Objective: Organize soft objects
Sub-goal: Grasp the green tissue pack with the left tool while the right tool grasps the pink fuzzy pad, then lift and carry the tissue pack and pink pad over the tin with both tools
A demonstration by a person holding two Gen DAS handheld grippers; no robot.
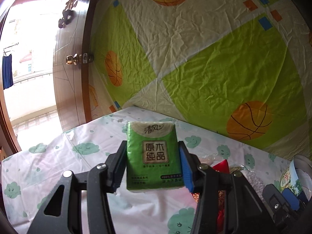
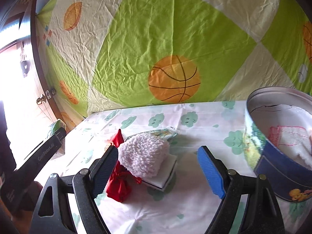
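A green tissue pack (image 1: 154,154) is lifted above the cloud-print cloth (image 1: 58,165), and my left gripper (image 1: 152,146) is shut on its two sides. In the right wrist view that pack (image 2: 55,125) shows at the far left. My right gripper (image 2: 158,152) is open over a fluffy pink item (image 2: 144,156) that lies on a flat white pad (image 2: 165,177). A red pouch (image 2: 119,183) lies by the left finger. Nothing is pressed between the right pads. A round tin (image 2: 273,167) at the right holds white cloth.
A green and cream sheet with basketball prints (image 2: 175,78) hangs behind the table. A wooden door (image 1: 72,58) with a brass knob stands at the left. A crinkled clear wrapper (image 2: 165,132) lies behind the pink item.
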